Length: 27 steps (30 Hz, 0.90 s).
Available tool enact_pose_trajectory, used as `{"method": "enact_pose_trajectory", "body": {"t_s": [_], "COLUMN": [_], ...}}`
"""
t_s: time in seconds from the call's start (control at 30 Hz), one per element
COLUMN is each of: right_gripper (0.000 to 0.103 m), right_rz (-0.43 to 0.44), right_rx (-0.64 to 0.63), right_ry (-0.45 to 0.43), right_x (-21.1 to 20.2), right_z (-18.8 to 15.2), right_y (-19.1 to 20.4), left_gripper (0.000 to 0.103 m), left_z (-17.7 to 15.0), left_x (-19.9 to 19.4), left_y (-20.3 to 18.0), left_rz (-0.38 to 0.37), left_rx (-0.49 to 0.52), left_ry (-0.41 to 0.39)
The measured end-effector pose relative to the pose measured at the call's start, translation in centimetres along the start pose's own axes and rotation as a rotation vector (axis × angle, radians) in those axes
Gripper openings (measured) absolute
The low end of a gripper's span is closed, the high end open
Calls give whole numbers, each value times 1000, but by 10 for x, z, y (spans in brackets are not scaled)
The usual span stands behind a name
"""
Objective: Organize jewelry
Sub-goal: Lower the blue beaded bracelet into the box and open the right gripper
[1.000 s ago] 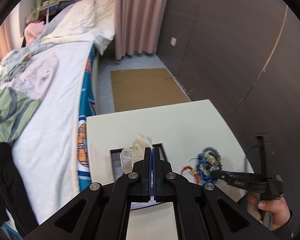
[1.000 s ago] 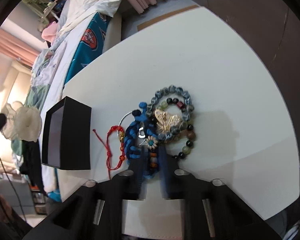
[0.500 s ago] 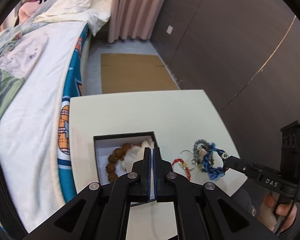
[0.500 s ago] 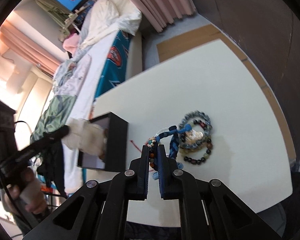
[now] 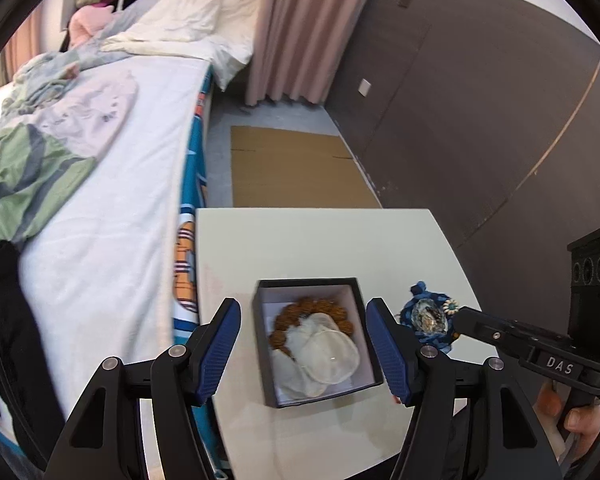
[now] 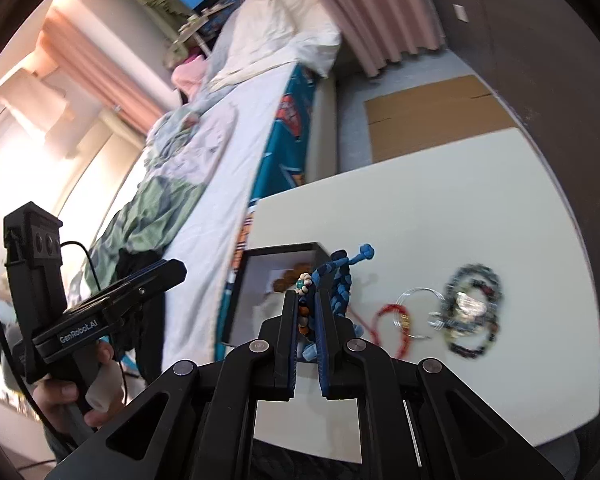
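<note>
A black jewelry box (image 5: 262,344) stands open near the left edge of the white table (image 5: 320,240). It holds a brown bead bracelet (image 5: 320,306) and a white pouch (image 5: 324,354). My left gripper (image 5: 302,350) is open and empty, its fingers on either side of the box. My right gripper (image 6: 308,304) is shut on a blue braided bracelet (image 6: 340,276) with beads and holds it above the table beside the box (image 6: 240,280). In the left wrist view the blue bracelet (image 5: 428,320) hangs just right of the box.
A red cord bracelet (image 6: 388,320), a thin wire ring (image 6: 416,308) and a pile of dark bead bracelets (image 6: 472,316) lie on the table to the right. A bed (image 5: 100,168) runs along the table's left side. A cardboard sheet (image 5: 292,168) lies on the floor beyond.
My left gripper has opened and let the white pouch drop into the box. My right gripper has lifted the blue bracelet off the pile and carried it left toward the box.
</note>
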State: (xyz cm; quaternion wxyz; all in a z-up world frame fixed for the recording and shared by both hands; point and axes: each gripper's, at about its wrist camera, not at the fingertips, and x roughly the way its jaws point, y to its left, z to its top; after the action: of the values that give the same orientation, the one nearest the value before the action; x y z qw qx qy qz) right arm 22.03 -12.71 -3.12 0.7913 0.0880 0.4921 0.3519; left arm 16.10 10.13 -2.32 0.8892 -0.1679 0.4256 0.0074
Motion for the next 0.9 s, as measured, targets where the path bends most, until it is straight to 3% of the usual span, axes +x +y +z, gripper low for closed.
{"method": "enact_pose_trajectory", "body": {"t_s": [0.23,0.3,0.37,0.4,0.5,0.6,0.8,0.9], "right_gripper": [10,10,35,53,54,54,70,72], "right_rz": [106,101,18,-7,26,4,-32,-55], "right_rx": [-67,-66,-33,-7,42,52,87,110], "right_ry": [30,35,75,80,76,68,25,12], "right_x": [24,33,49,50,46,36,5,-6], "right_z": [9,12,14,13,5,0,-5,-7], "right_y": [42,45,36,29,10,-4,-33,-47], "left_gripper": [66,66,66,66,66,66,66,66], "left_z": [-1,-1,-1,-1,-2,-1,1,1], "left_x": [-22,-26,-27,-27,-21,-11,4,13], "left_y": [25,32,35,35,30,23,-5,-22], "left_rz": [48,53,52,50,48,29,-7,-25], "left_rx": [-39,-60,-77,-79,-66,-57,-7,24], "left_ry": [-30,-34,-33,-33,-23,-7,15,30]}}
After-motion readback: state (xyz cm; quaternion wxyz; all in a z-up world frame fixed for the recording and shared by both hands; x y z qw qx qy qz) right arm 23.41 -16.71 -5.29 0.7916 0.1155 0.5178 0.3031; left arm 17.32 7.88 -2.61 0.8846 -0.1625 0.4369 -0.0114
